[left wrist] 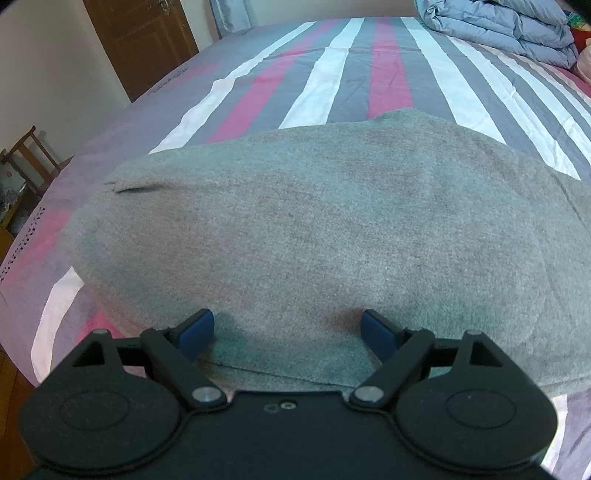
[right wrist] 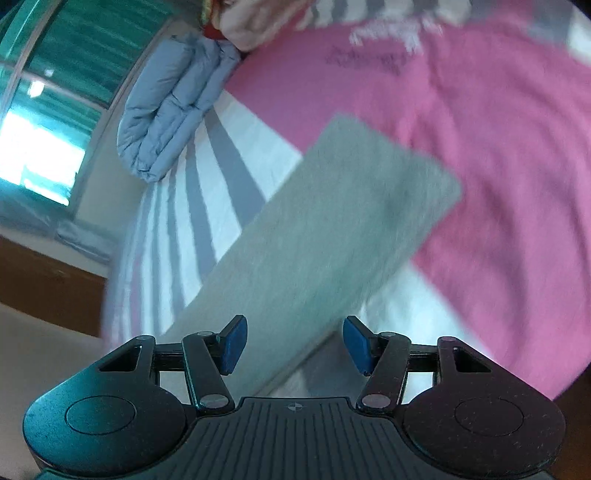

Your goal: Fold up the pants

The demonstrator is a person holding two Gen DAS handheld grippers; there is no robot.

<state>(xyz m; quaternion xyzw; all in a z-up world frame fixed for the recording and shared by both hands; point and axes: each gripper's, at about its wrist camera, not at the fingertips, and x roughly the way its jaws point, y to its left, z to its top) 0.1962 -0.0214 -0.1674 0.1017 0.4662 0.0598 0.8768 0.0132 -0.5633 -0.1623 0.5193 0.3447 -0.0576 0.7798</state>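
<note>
The grey pants (left wrist: 314, 236) lie flat on the striped bed sheet (left wrist: 332, 74), filling the middle of the left wrist view. A folded edge of the cloth runs just in front of my left gripper (left wrist: 288, 330), which is open with its blue pads (left wrist: 195, 330) resting on or just above the fabric. In the right wrist view, which is blurred, a long grey strip of the pants (right wrist: 332, 229) stretches away from my right gripper (right wrist: 293, 343). That gripper is open, its blue pads (right wrist: 234, 343) on either side of the strip's near end.
A folded light-blue duvet (left wrist: 502, 26) sits at the far right of the bed; it also shows in the right wrist view (right wrist: 166, 110). A brown door (left wrist: 144, 40) and a wooden chair (left wrist: 29, 158) stand left of the bed. A window (right wrist: 37, 147) is at the left.
</note>
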